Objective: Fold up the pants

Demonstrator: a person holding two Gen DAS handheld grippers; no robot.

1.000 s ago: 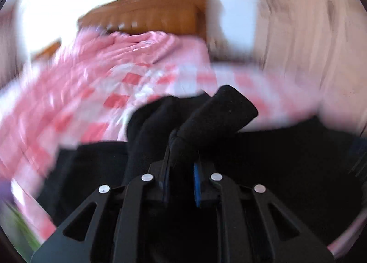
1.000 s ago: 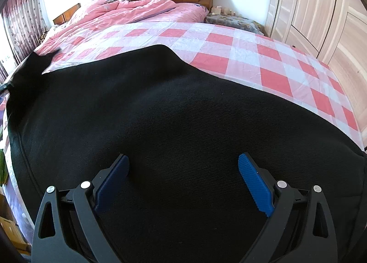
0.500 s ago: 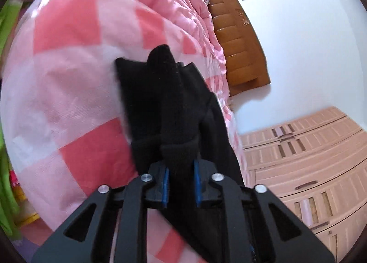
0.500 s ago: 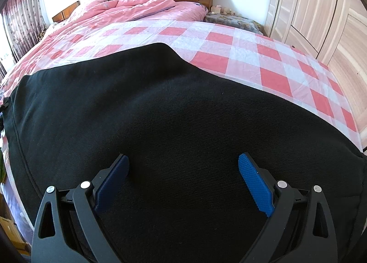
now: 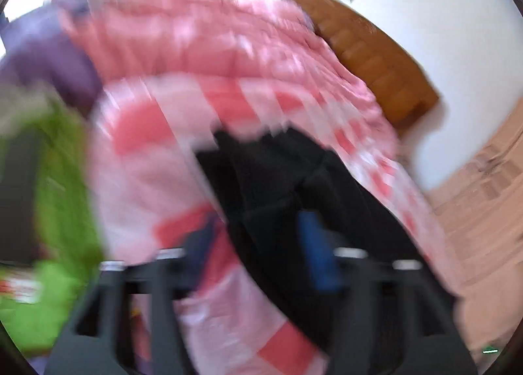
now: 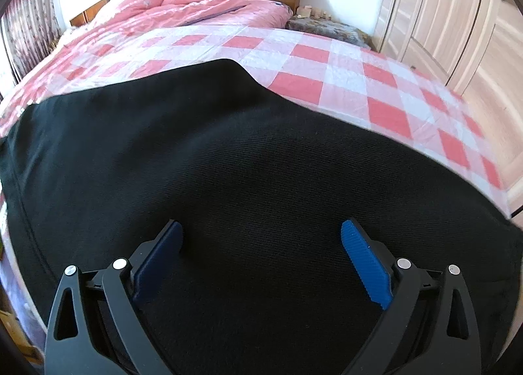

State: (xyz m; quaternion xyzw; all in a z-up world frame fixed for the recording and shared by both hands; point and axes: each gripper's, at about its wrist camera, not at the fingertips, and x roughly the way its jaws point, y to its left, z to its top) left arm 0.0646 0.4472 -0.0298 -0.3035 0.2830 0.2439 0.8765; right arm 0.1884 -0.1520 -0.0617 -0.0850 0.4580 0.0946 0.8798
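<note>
Left gripper [image 5: 258, 241], clamped on a bunch of the black pants [image 6: 248, 179] a second ago, is now opening, cloth between the jaws but unpinched: judged a release. Right gripper [image 6: 261, 260] hovers agape over the pants, spread on the checked bedspread [image 6: 327, 61] toward 12 o'clock.

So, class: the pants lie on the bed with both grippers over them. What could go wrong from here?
1. The left gripper is opening with a bunched end of the pants between its jaws; it may drop crumpled.
2. The right gripper hangs open over the cloth, pinning nothing, so the pants could slide.
</note>
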